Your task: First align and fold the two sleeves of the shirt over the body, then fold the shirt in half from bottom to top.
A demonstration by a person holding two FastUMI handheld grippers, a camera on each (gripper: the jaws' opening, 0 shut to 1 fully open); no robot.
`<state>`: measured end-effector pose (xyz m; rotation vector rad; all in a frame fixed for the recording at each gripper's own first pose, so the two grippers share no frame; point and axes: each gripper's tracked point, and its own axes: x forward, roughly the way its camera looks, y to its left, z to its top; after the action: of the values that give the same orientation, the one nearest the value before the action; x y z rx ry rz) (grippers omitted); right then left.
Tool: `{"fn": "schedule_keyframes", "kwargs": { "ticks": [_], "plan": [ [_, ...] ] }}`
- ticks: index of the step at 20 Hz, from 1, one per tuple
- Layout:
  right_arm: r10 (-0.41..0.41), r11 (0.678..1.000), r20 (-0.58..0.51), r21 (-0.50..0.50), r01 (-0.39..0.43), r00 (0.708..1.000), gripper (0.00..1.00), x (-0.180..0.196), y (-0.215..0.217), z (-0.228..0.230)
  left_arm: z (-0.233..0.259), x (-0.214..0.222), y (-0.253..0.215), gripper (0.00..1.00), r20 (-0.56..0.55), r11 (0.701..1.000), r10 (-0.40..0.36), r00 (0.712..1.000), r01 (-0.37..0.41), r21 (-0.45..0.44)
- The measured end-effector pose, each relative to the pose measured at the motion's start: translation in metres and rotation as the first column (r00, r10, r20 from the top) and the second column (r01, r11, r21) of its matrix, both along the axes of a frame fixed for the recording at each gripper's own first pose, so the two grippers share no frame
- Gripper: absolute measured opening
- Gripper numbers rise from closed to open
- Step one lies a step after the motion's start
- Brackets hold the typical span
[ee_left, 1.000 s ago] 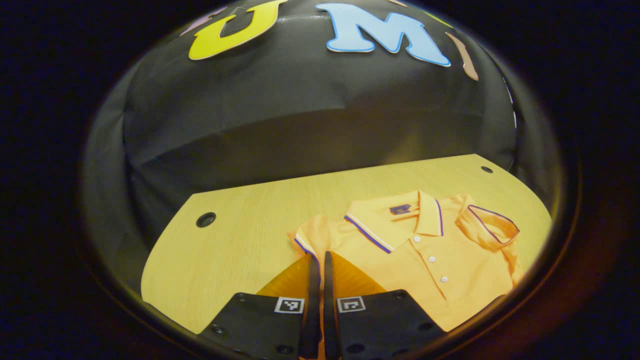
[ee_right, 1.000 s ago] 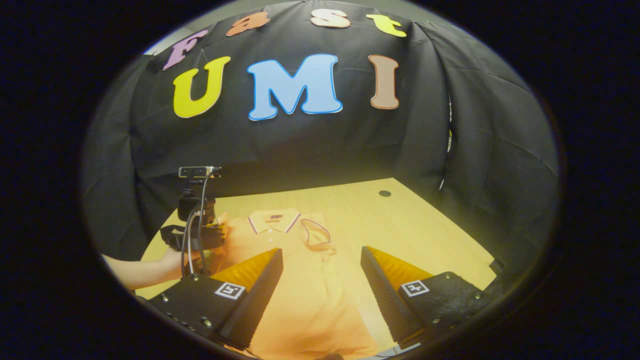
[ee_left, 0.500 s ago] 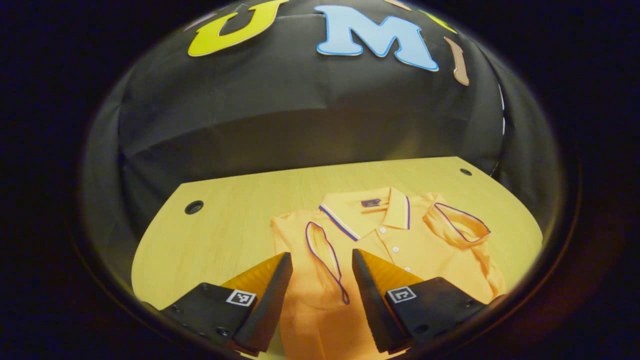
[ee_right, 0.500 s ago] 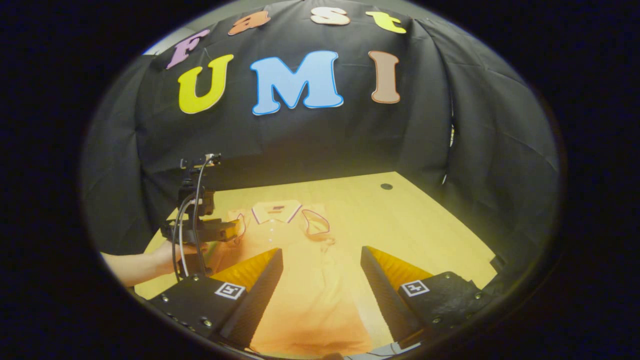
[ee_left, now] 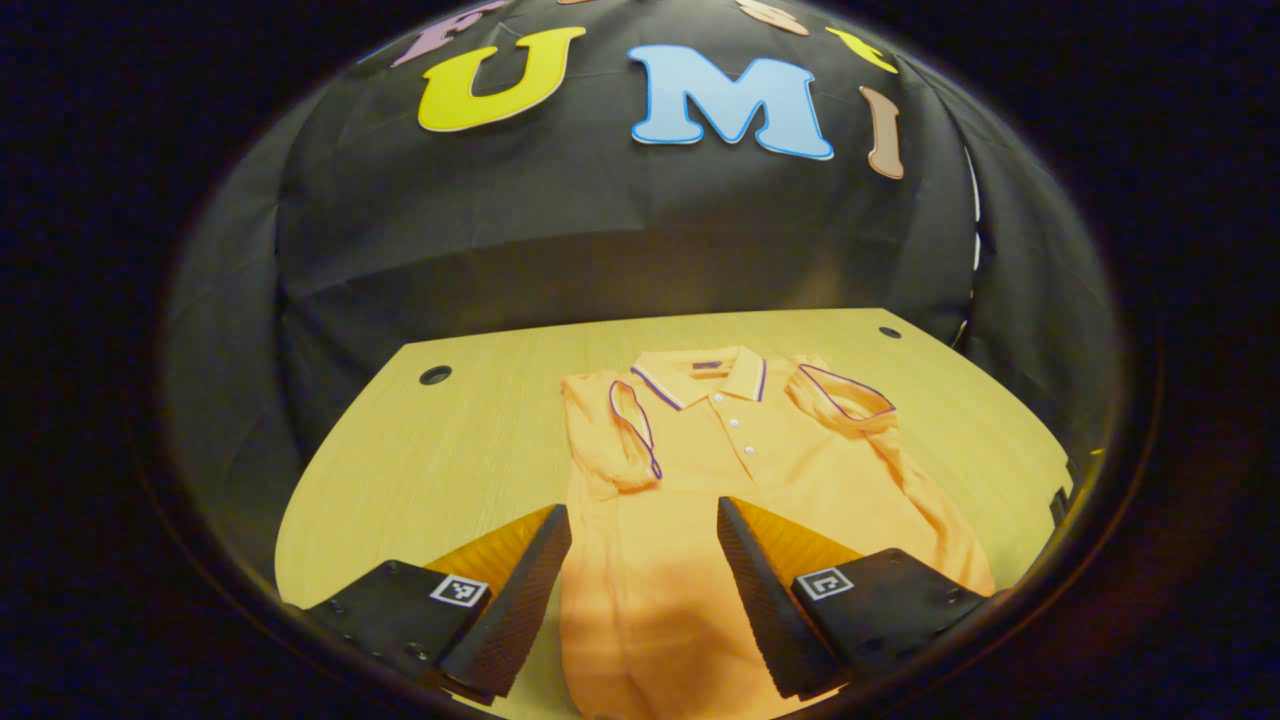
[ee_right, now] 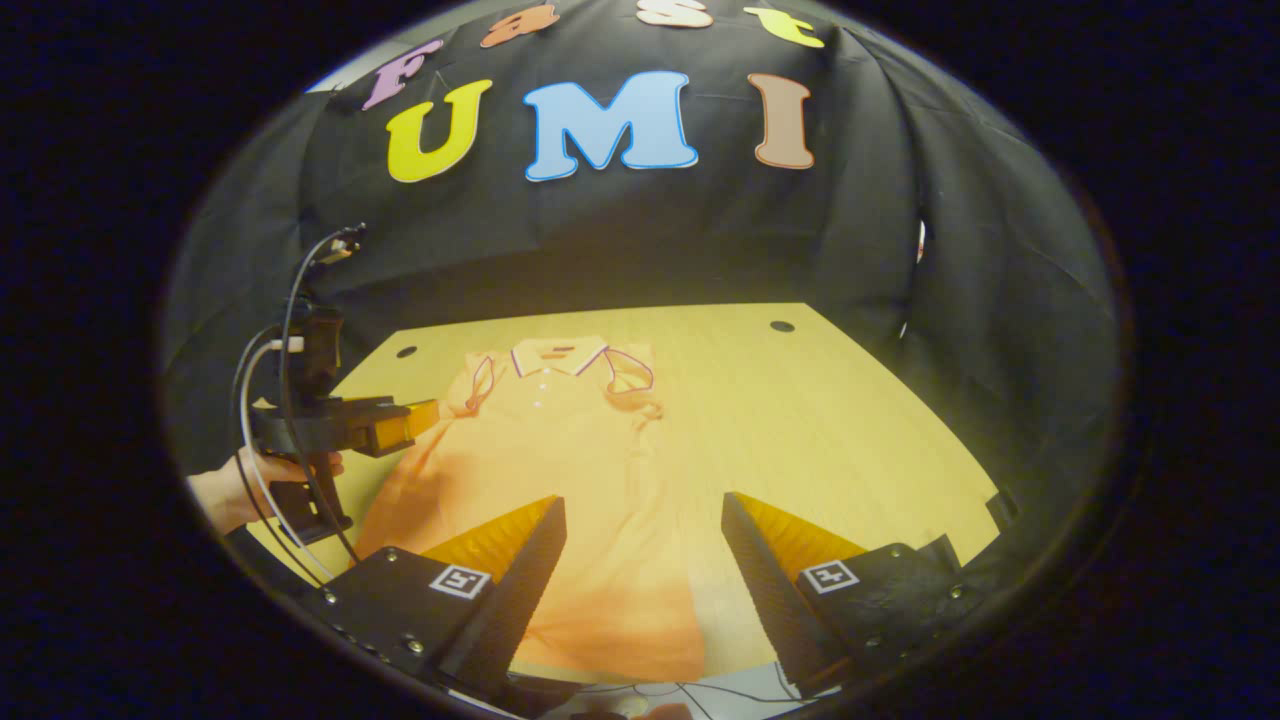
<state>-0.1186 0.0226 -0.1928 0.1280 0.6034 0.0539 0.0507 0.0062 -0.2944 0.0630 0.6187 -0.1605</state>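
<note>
the shirt (ee_left: pixel 740 470) lies flat on the table (ee_left: pixel 450 450), collar at 12 o'clock, both sleeves folded onto its body. a small dark label sits inside the collar, too tiny to read. the left gripper (ee_left: pixel 643 590) hangs wide apart above the shirt's bottom part. the right gripper (ee_right: pixel 640 590) is wide apart too, above the hem at 6 o'clock.

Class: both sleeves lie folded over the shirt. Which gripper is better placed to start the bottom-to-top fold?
Probably either: both the left gripper and right gripper are open over the shirt near its bottom hem.
</note>
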Motion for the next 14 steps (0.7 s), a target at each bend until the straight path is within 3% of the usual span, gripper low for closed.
{"fn": "schedule_keyframes", "kwargs": {
  "ticks": [7,11,14],
  "plan": [
    [0.043,0.999,-0.112,0.027,-0.04,0.993,0.98,-0.051,-0.005,-0.047,-0.014,-0.118,-0.003,0.97,-0.066,1.0,-0.011,0.998,0.009,-0.022],
    [0.067,0.998,-0.179,0.022,-0.064,0.982,0.94,-0.075,-0.006,-0.074,-0.025,-0.173,0.008,0.97,-0.116,0.999,0.01,0.993,-0.015,-0.042],
    [0.082,0.997,-0.215,0.024,-0.079,0.973,0.98,-0.085,-0.004,-0.092,-0.03,-0.204,0.021,0.98,-0.136,0.998,0.036,0.99,-0.042,-0.042]
  ]
}}
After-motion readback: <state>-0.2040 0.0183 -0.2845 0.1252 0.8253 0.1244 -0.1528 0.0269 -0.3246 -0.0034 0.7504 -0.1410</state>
